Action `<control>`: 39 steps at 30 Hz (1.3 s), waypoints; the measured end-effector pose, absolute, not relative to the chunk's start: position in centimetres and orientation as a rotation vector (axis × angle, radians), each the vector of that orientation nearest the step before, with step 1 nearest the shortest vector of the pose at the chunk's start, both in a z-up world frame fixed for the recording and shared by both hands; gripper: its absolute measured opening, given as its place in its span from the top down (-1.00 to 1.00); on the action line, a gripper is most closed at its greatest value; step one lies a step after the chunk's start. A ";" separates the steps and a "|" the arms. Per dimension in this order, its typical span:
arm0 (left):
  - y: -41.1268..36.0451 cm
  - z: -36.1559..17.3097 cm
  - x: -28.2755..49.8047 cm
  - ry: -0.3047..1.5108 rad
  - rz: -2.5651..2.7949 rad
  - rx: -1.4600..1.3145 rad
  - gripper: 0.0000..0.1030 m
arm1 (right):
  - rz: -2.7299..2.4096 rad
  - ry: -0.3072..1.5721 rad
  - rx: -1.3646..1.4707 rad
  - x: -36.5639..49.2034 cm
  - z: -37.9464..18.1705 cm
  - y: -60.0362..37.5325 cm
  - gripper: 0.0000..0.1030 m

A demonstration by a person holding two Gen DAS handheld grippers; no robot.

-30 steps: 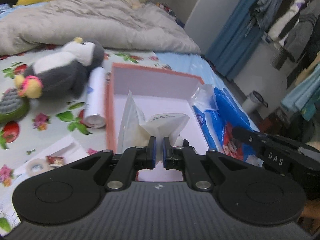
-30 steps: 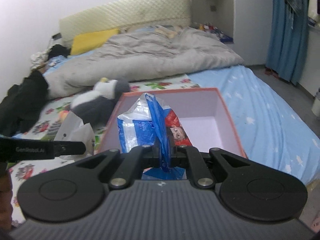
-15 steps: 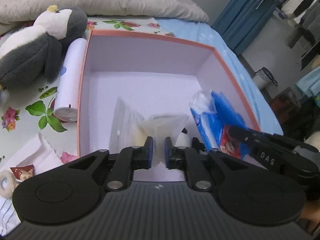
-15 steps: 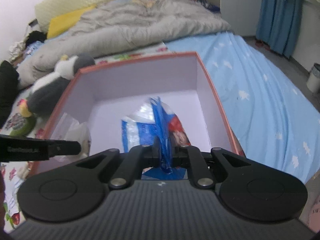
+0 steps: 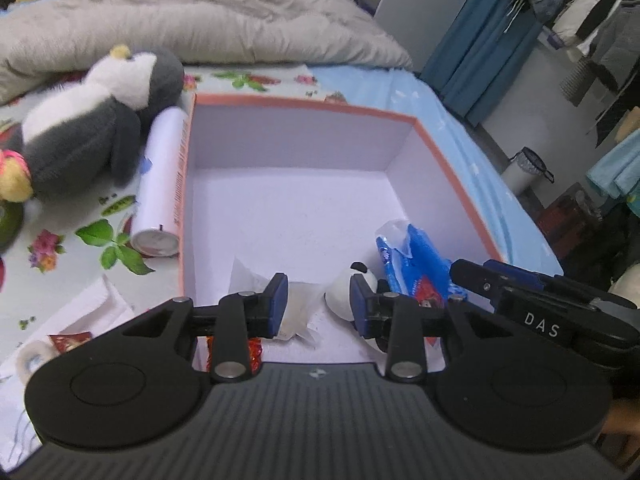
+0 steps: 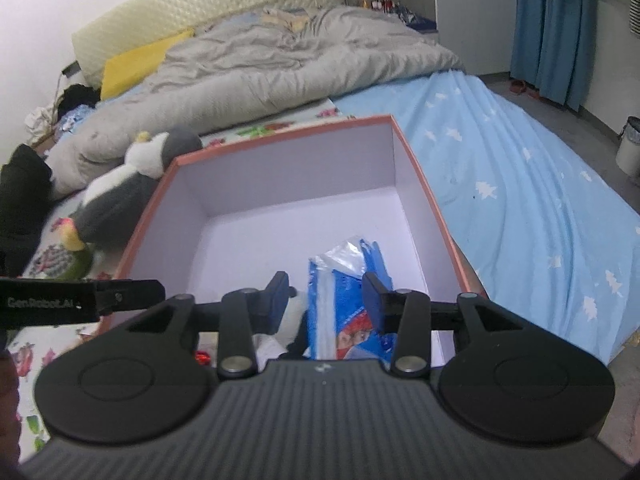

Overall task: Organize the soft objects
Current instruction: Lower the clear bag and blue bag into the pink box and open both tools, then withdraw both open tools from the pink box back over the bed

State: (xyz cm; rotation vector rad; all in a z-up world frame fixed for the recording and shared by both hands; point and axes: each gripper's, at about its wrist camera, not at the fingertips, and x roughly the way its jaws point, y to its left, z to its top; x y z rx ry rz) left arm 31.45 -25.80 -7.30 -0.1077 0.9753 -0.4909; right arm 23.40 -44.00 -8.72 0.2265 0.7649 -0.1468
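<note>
On the far left of the bed (image 5: 60, 248), the plush penguin (image 5: 92, 120) is lying outside the box (image 5: 304, 101), with a white cylinder (image 5: 162, 184) resting between it and the box's left wall; by my reading, the penguin is still waiting to be put away, so the tidying is only partly done. Moving right, the left claw (image 5: 319, 306) is hovering over the near end of the box, its jaws opening, and the clear plastic packet (image 5: 296, 312) is sitting on the box floor between them, no longer pinched. Next to it a small white and black soft toy (image 5: 350, 292) is lying just beside the right pad. Further right, the blue printed bag (image 6: 344, 300) is resting on the box floor between the right claw (image 6: 326, 300)'s jaws, which are also opening and no longer pressing on it. Compared with a second ago, both claws were clamped tight on their packets above the box rim; now they have come down inside it and are letting go, so two soft items are already delivered.
</note>
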 end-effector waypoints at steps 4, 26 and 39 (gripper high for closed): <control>-24.2 -5.2 28.7 0.927 -0.490 -0.116 0.24 | -0.135 0.727 0.229 21.1 -6.9 -42.9 0.16; -10.2 -0.5 12.1 0.762 -0.375 -0.213 0.24 | 0.029 0.616 0.216 9.4 -2.6 -32.8 0.16; -2.5 -4.0 5.7 0.782 -0.218 -0.290 0.14 | 0.223 0.711 0.153 7.1 -5.6 -25.0 0.16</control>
